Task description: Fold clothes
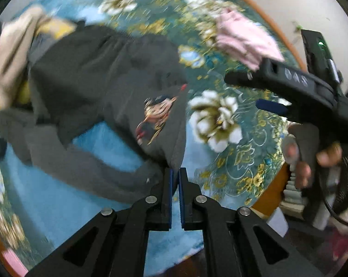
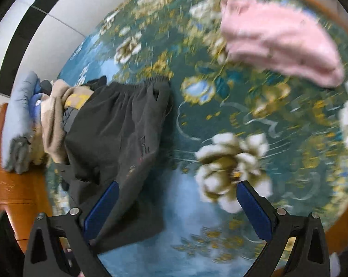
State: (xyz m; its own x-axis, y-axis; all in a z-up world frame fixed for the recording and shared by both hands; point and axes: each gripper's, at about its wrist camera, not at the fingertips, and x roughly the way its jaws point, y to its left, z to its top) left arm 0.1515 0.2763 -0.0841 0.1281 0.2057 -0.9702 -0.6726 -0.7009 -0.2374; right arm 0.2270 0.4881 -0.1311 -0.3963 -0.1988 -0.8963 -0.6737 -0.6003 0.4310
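Observation:
Dark grey trousers (image 1: 100,87) with a cartoon print lie on the floral tablecloth (image 1: 238,161). My left gripper (image 1: 175,173) is shut on the trousers' edge, the cloth pinched between its blue pads. In the right wrist view the trousers (image 2: 118,133) lie at the left with the elastic waistband at the far end. My right gripper (image 2: 176,198) is open and empty; its left finger (image 2: 104,205) rests against the trousers' near edge. The right gripper also shows in the left wrist view (image 1: 261,92), held over the table at the right.
A folded pink garment (image 2: 280,41) lies at the far right of the table; it also shows in the left wrist view (image 1: 245,39). A pile of beige, yellow and blue clothes (image 2: 51,113) sits at the left edge. The wooden table rim (image 2: 14,184) shows at the left.

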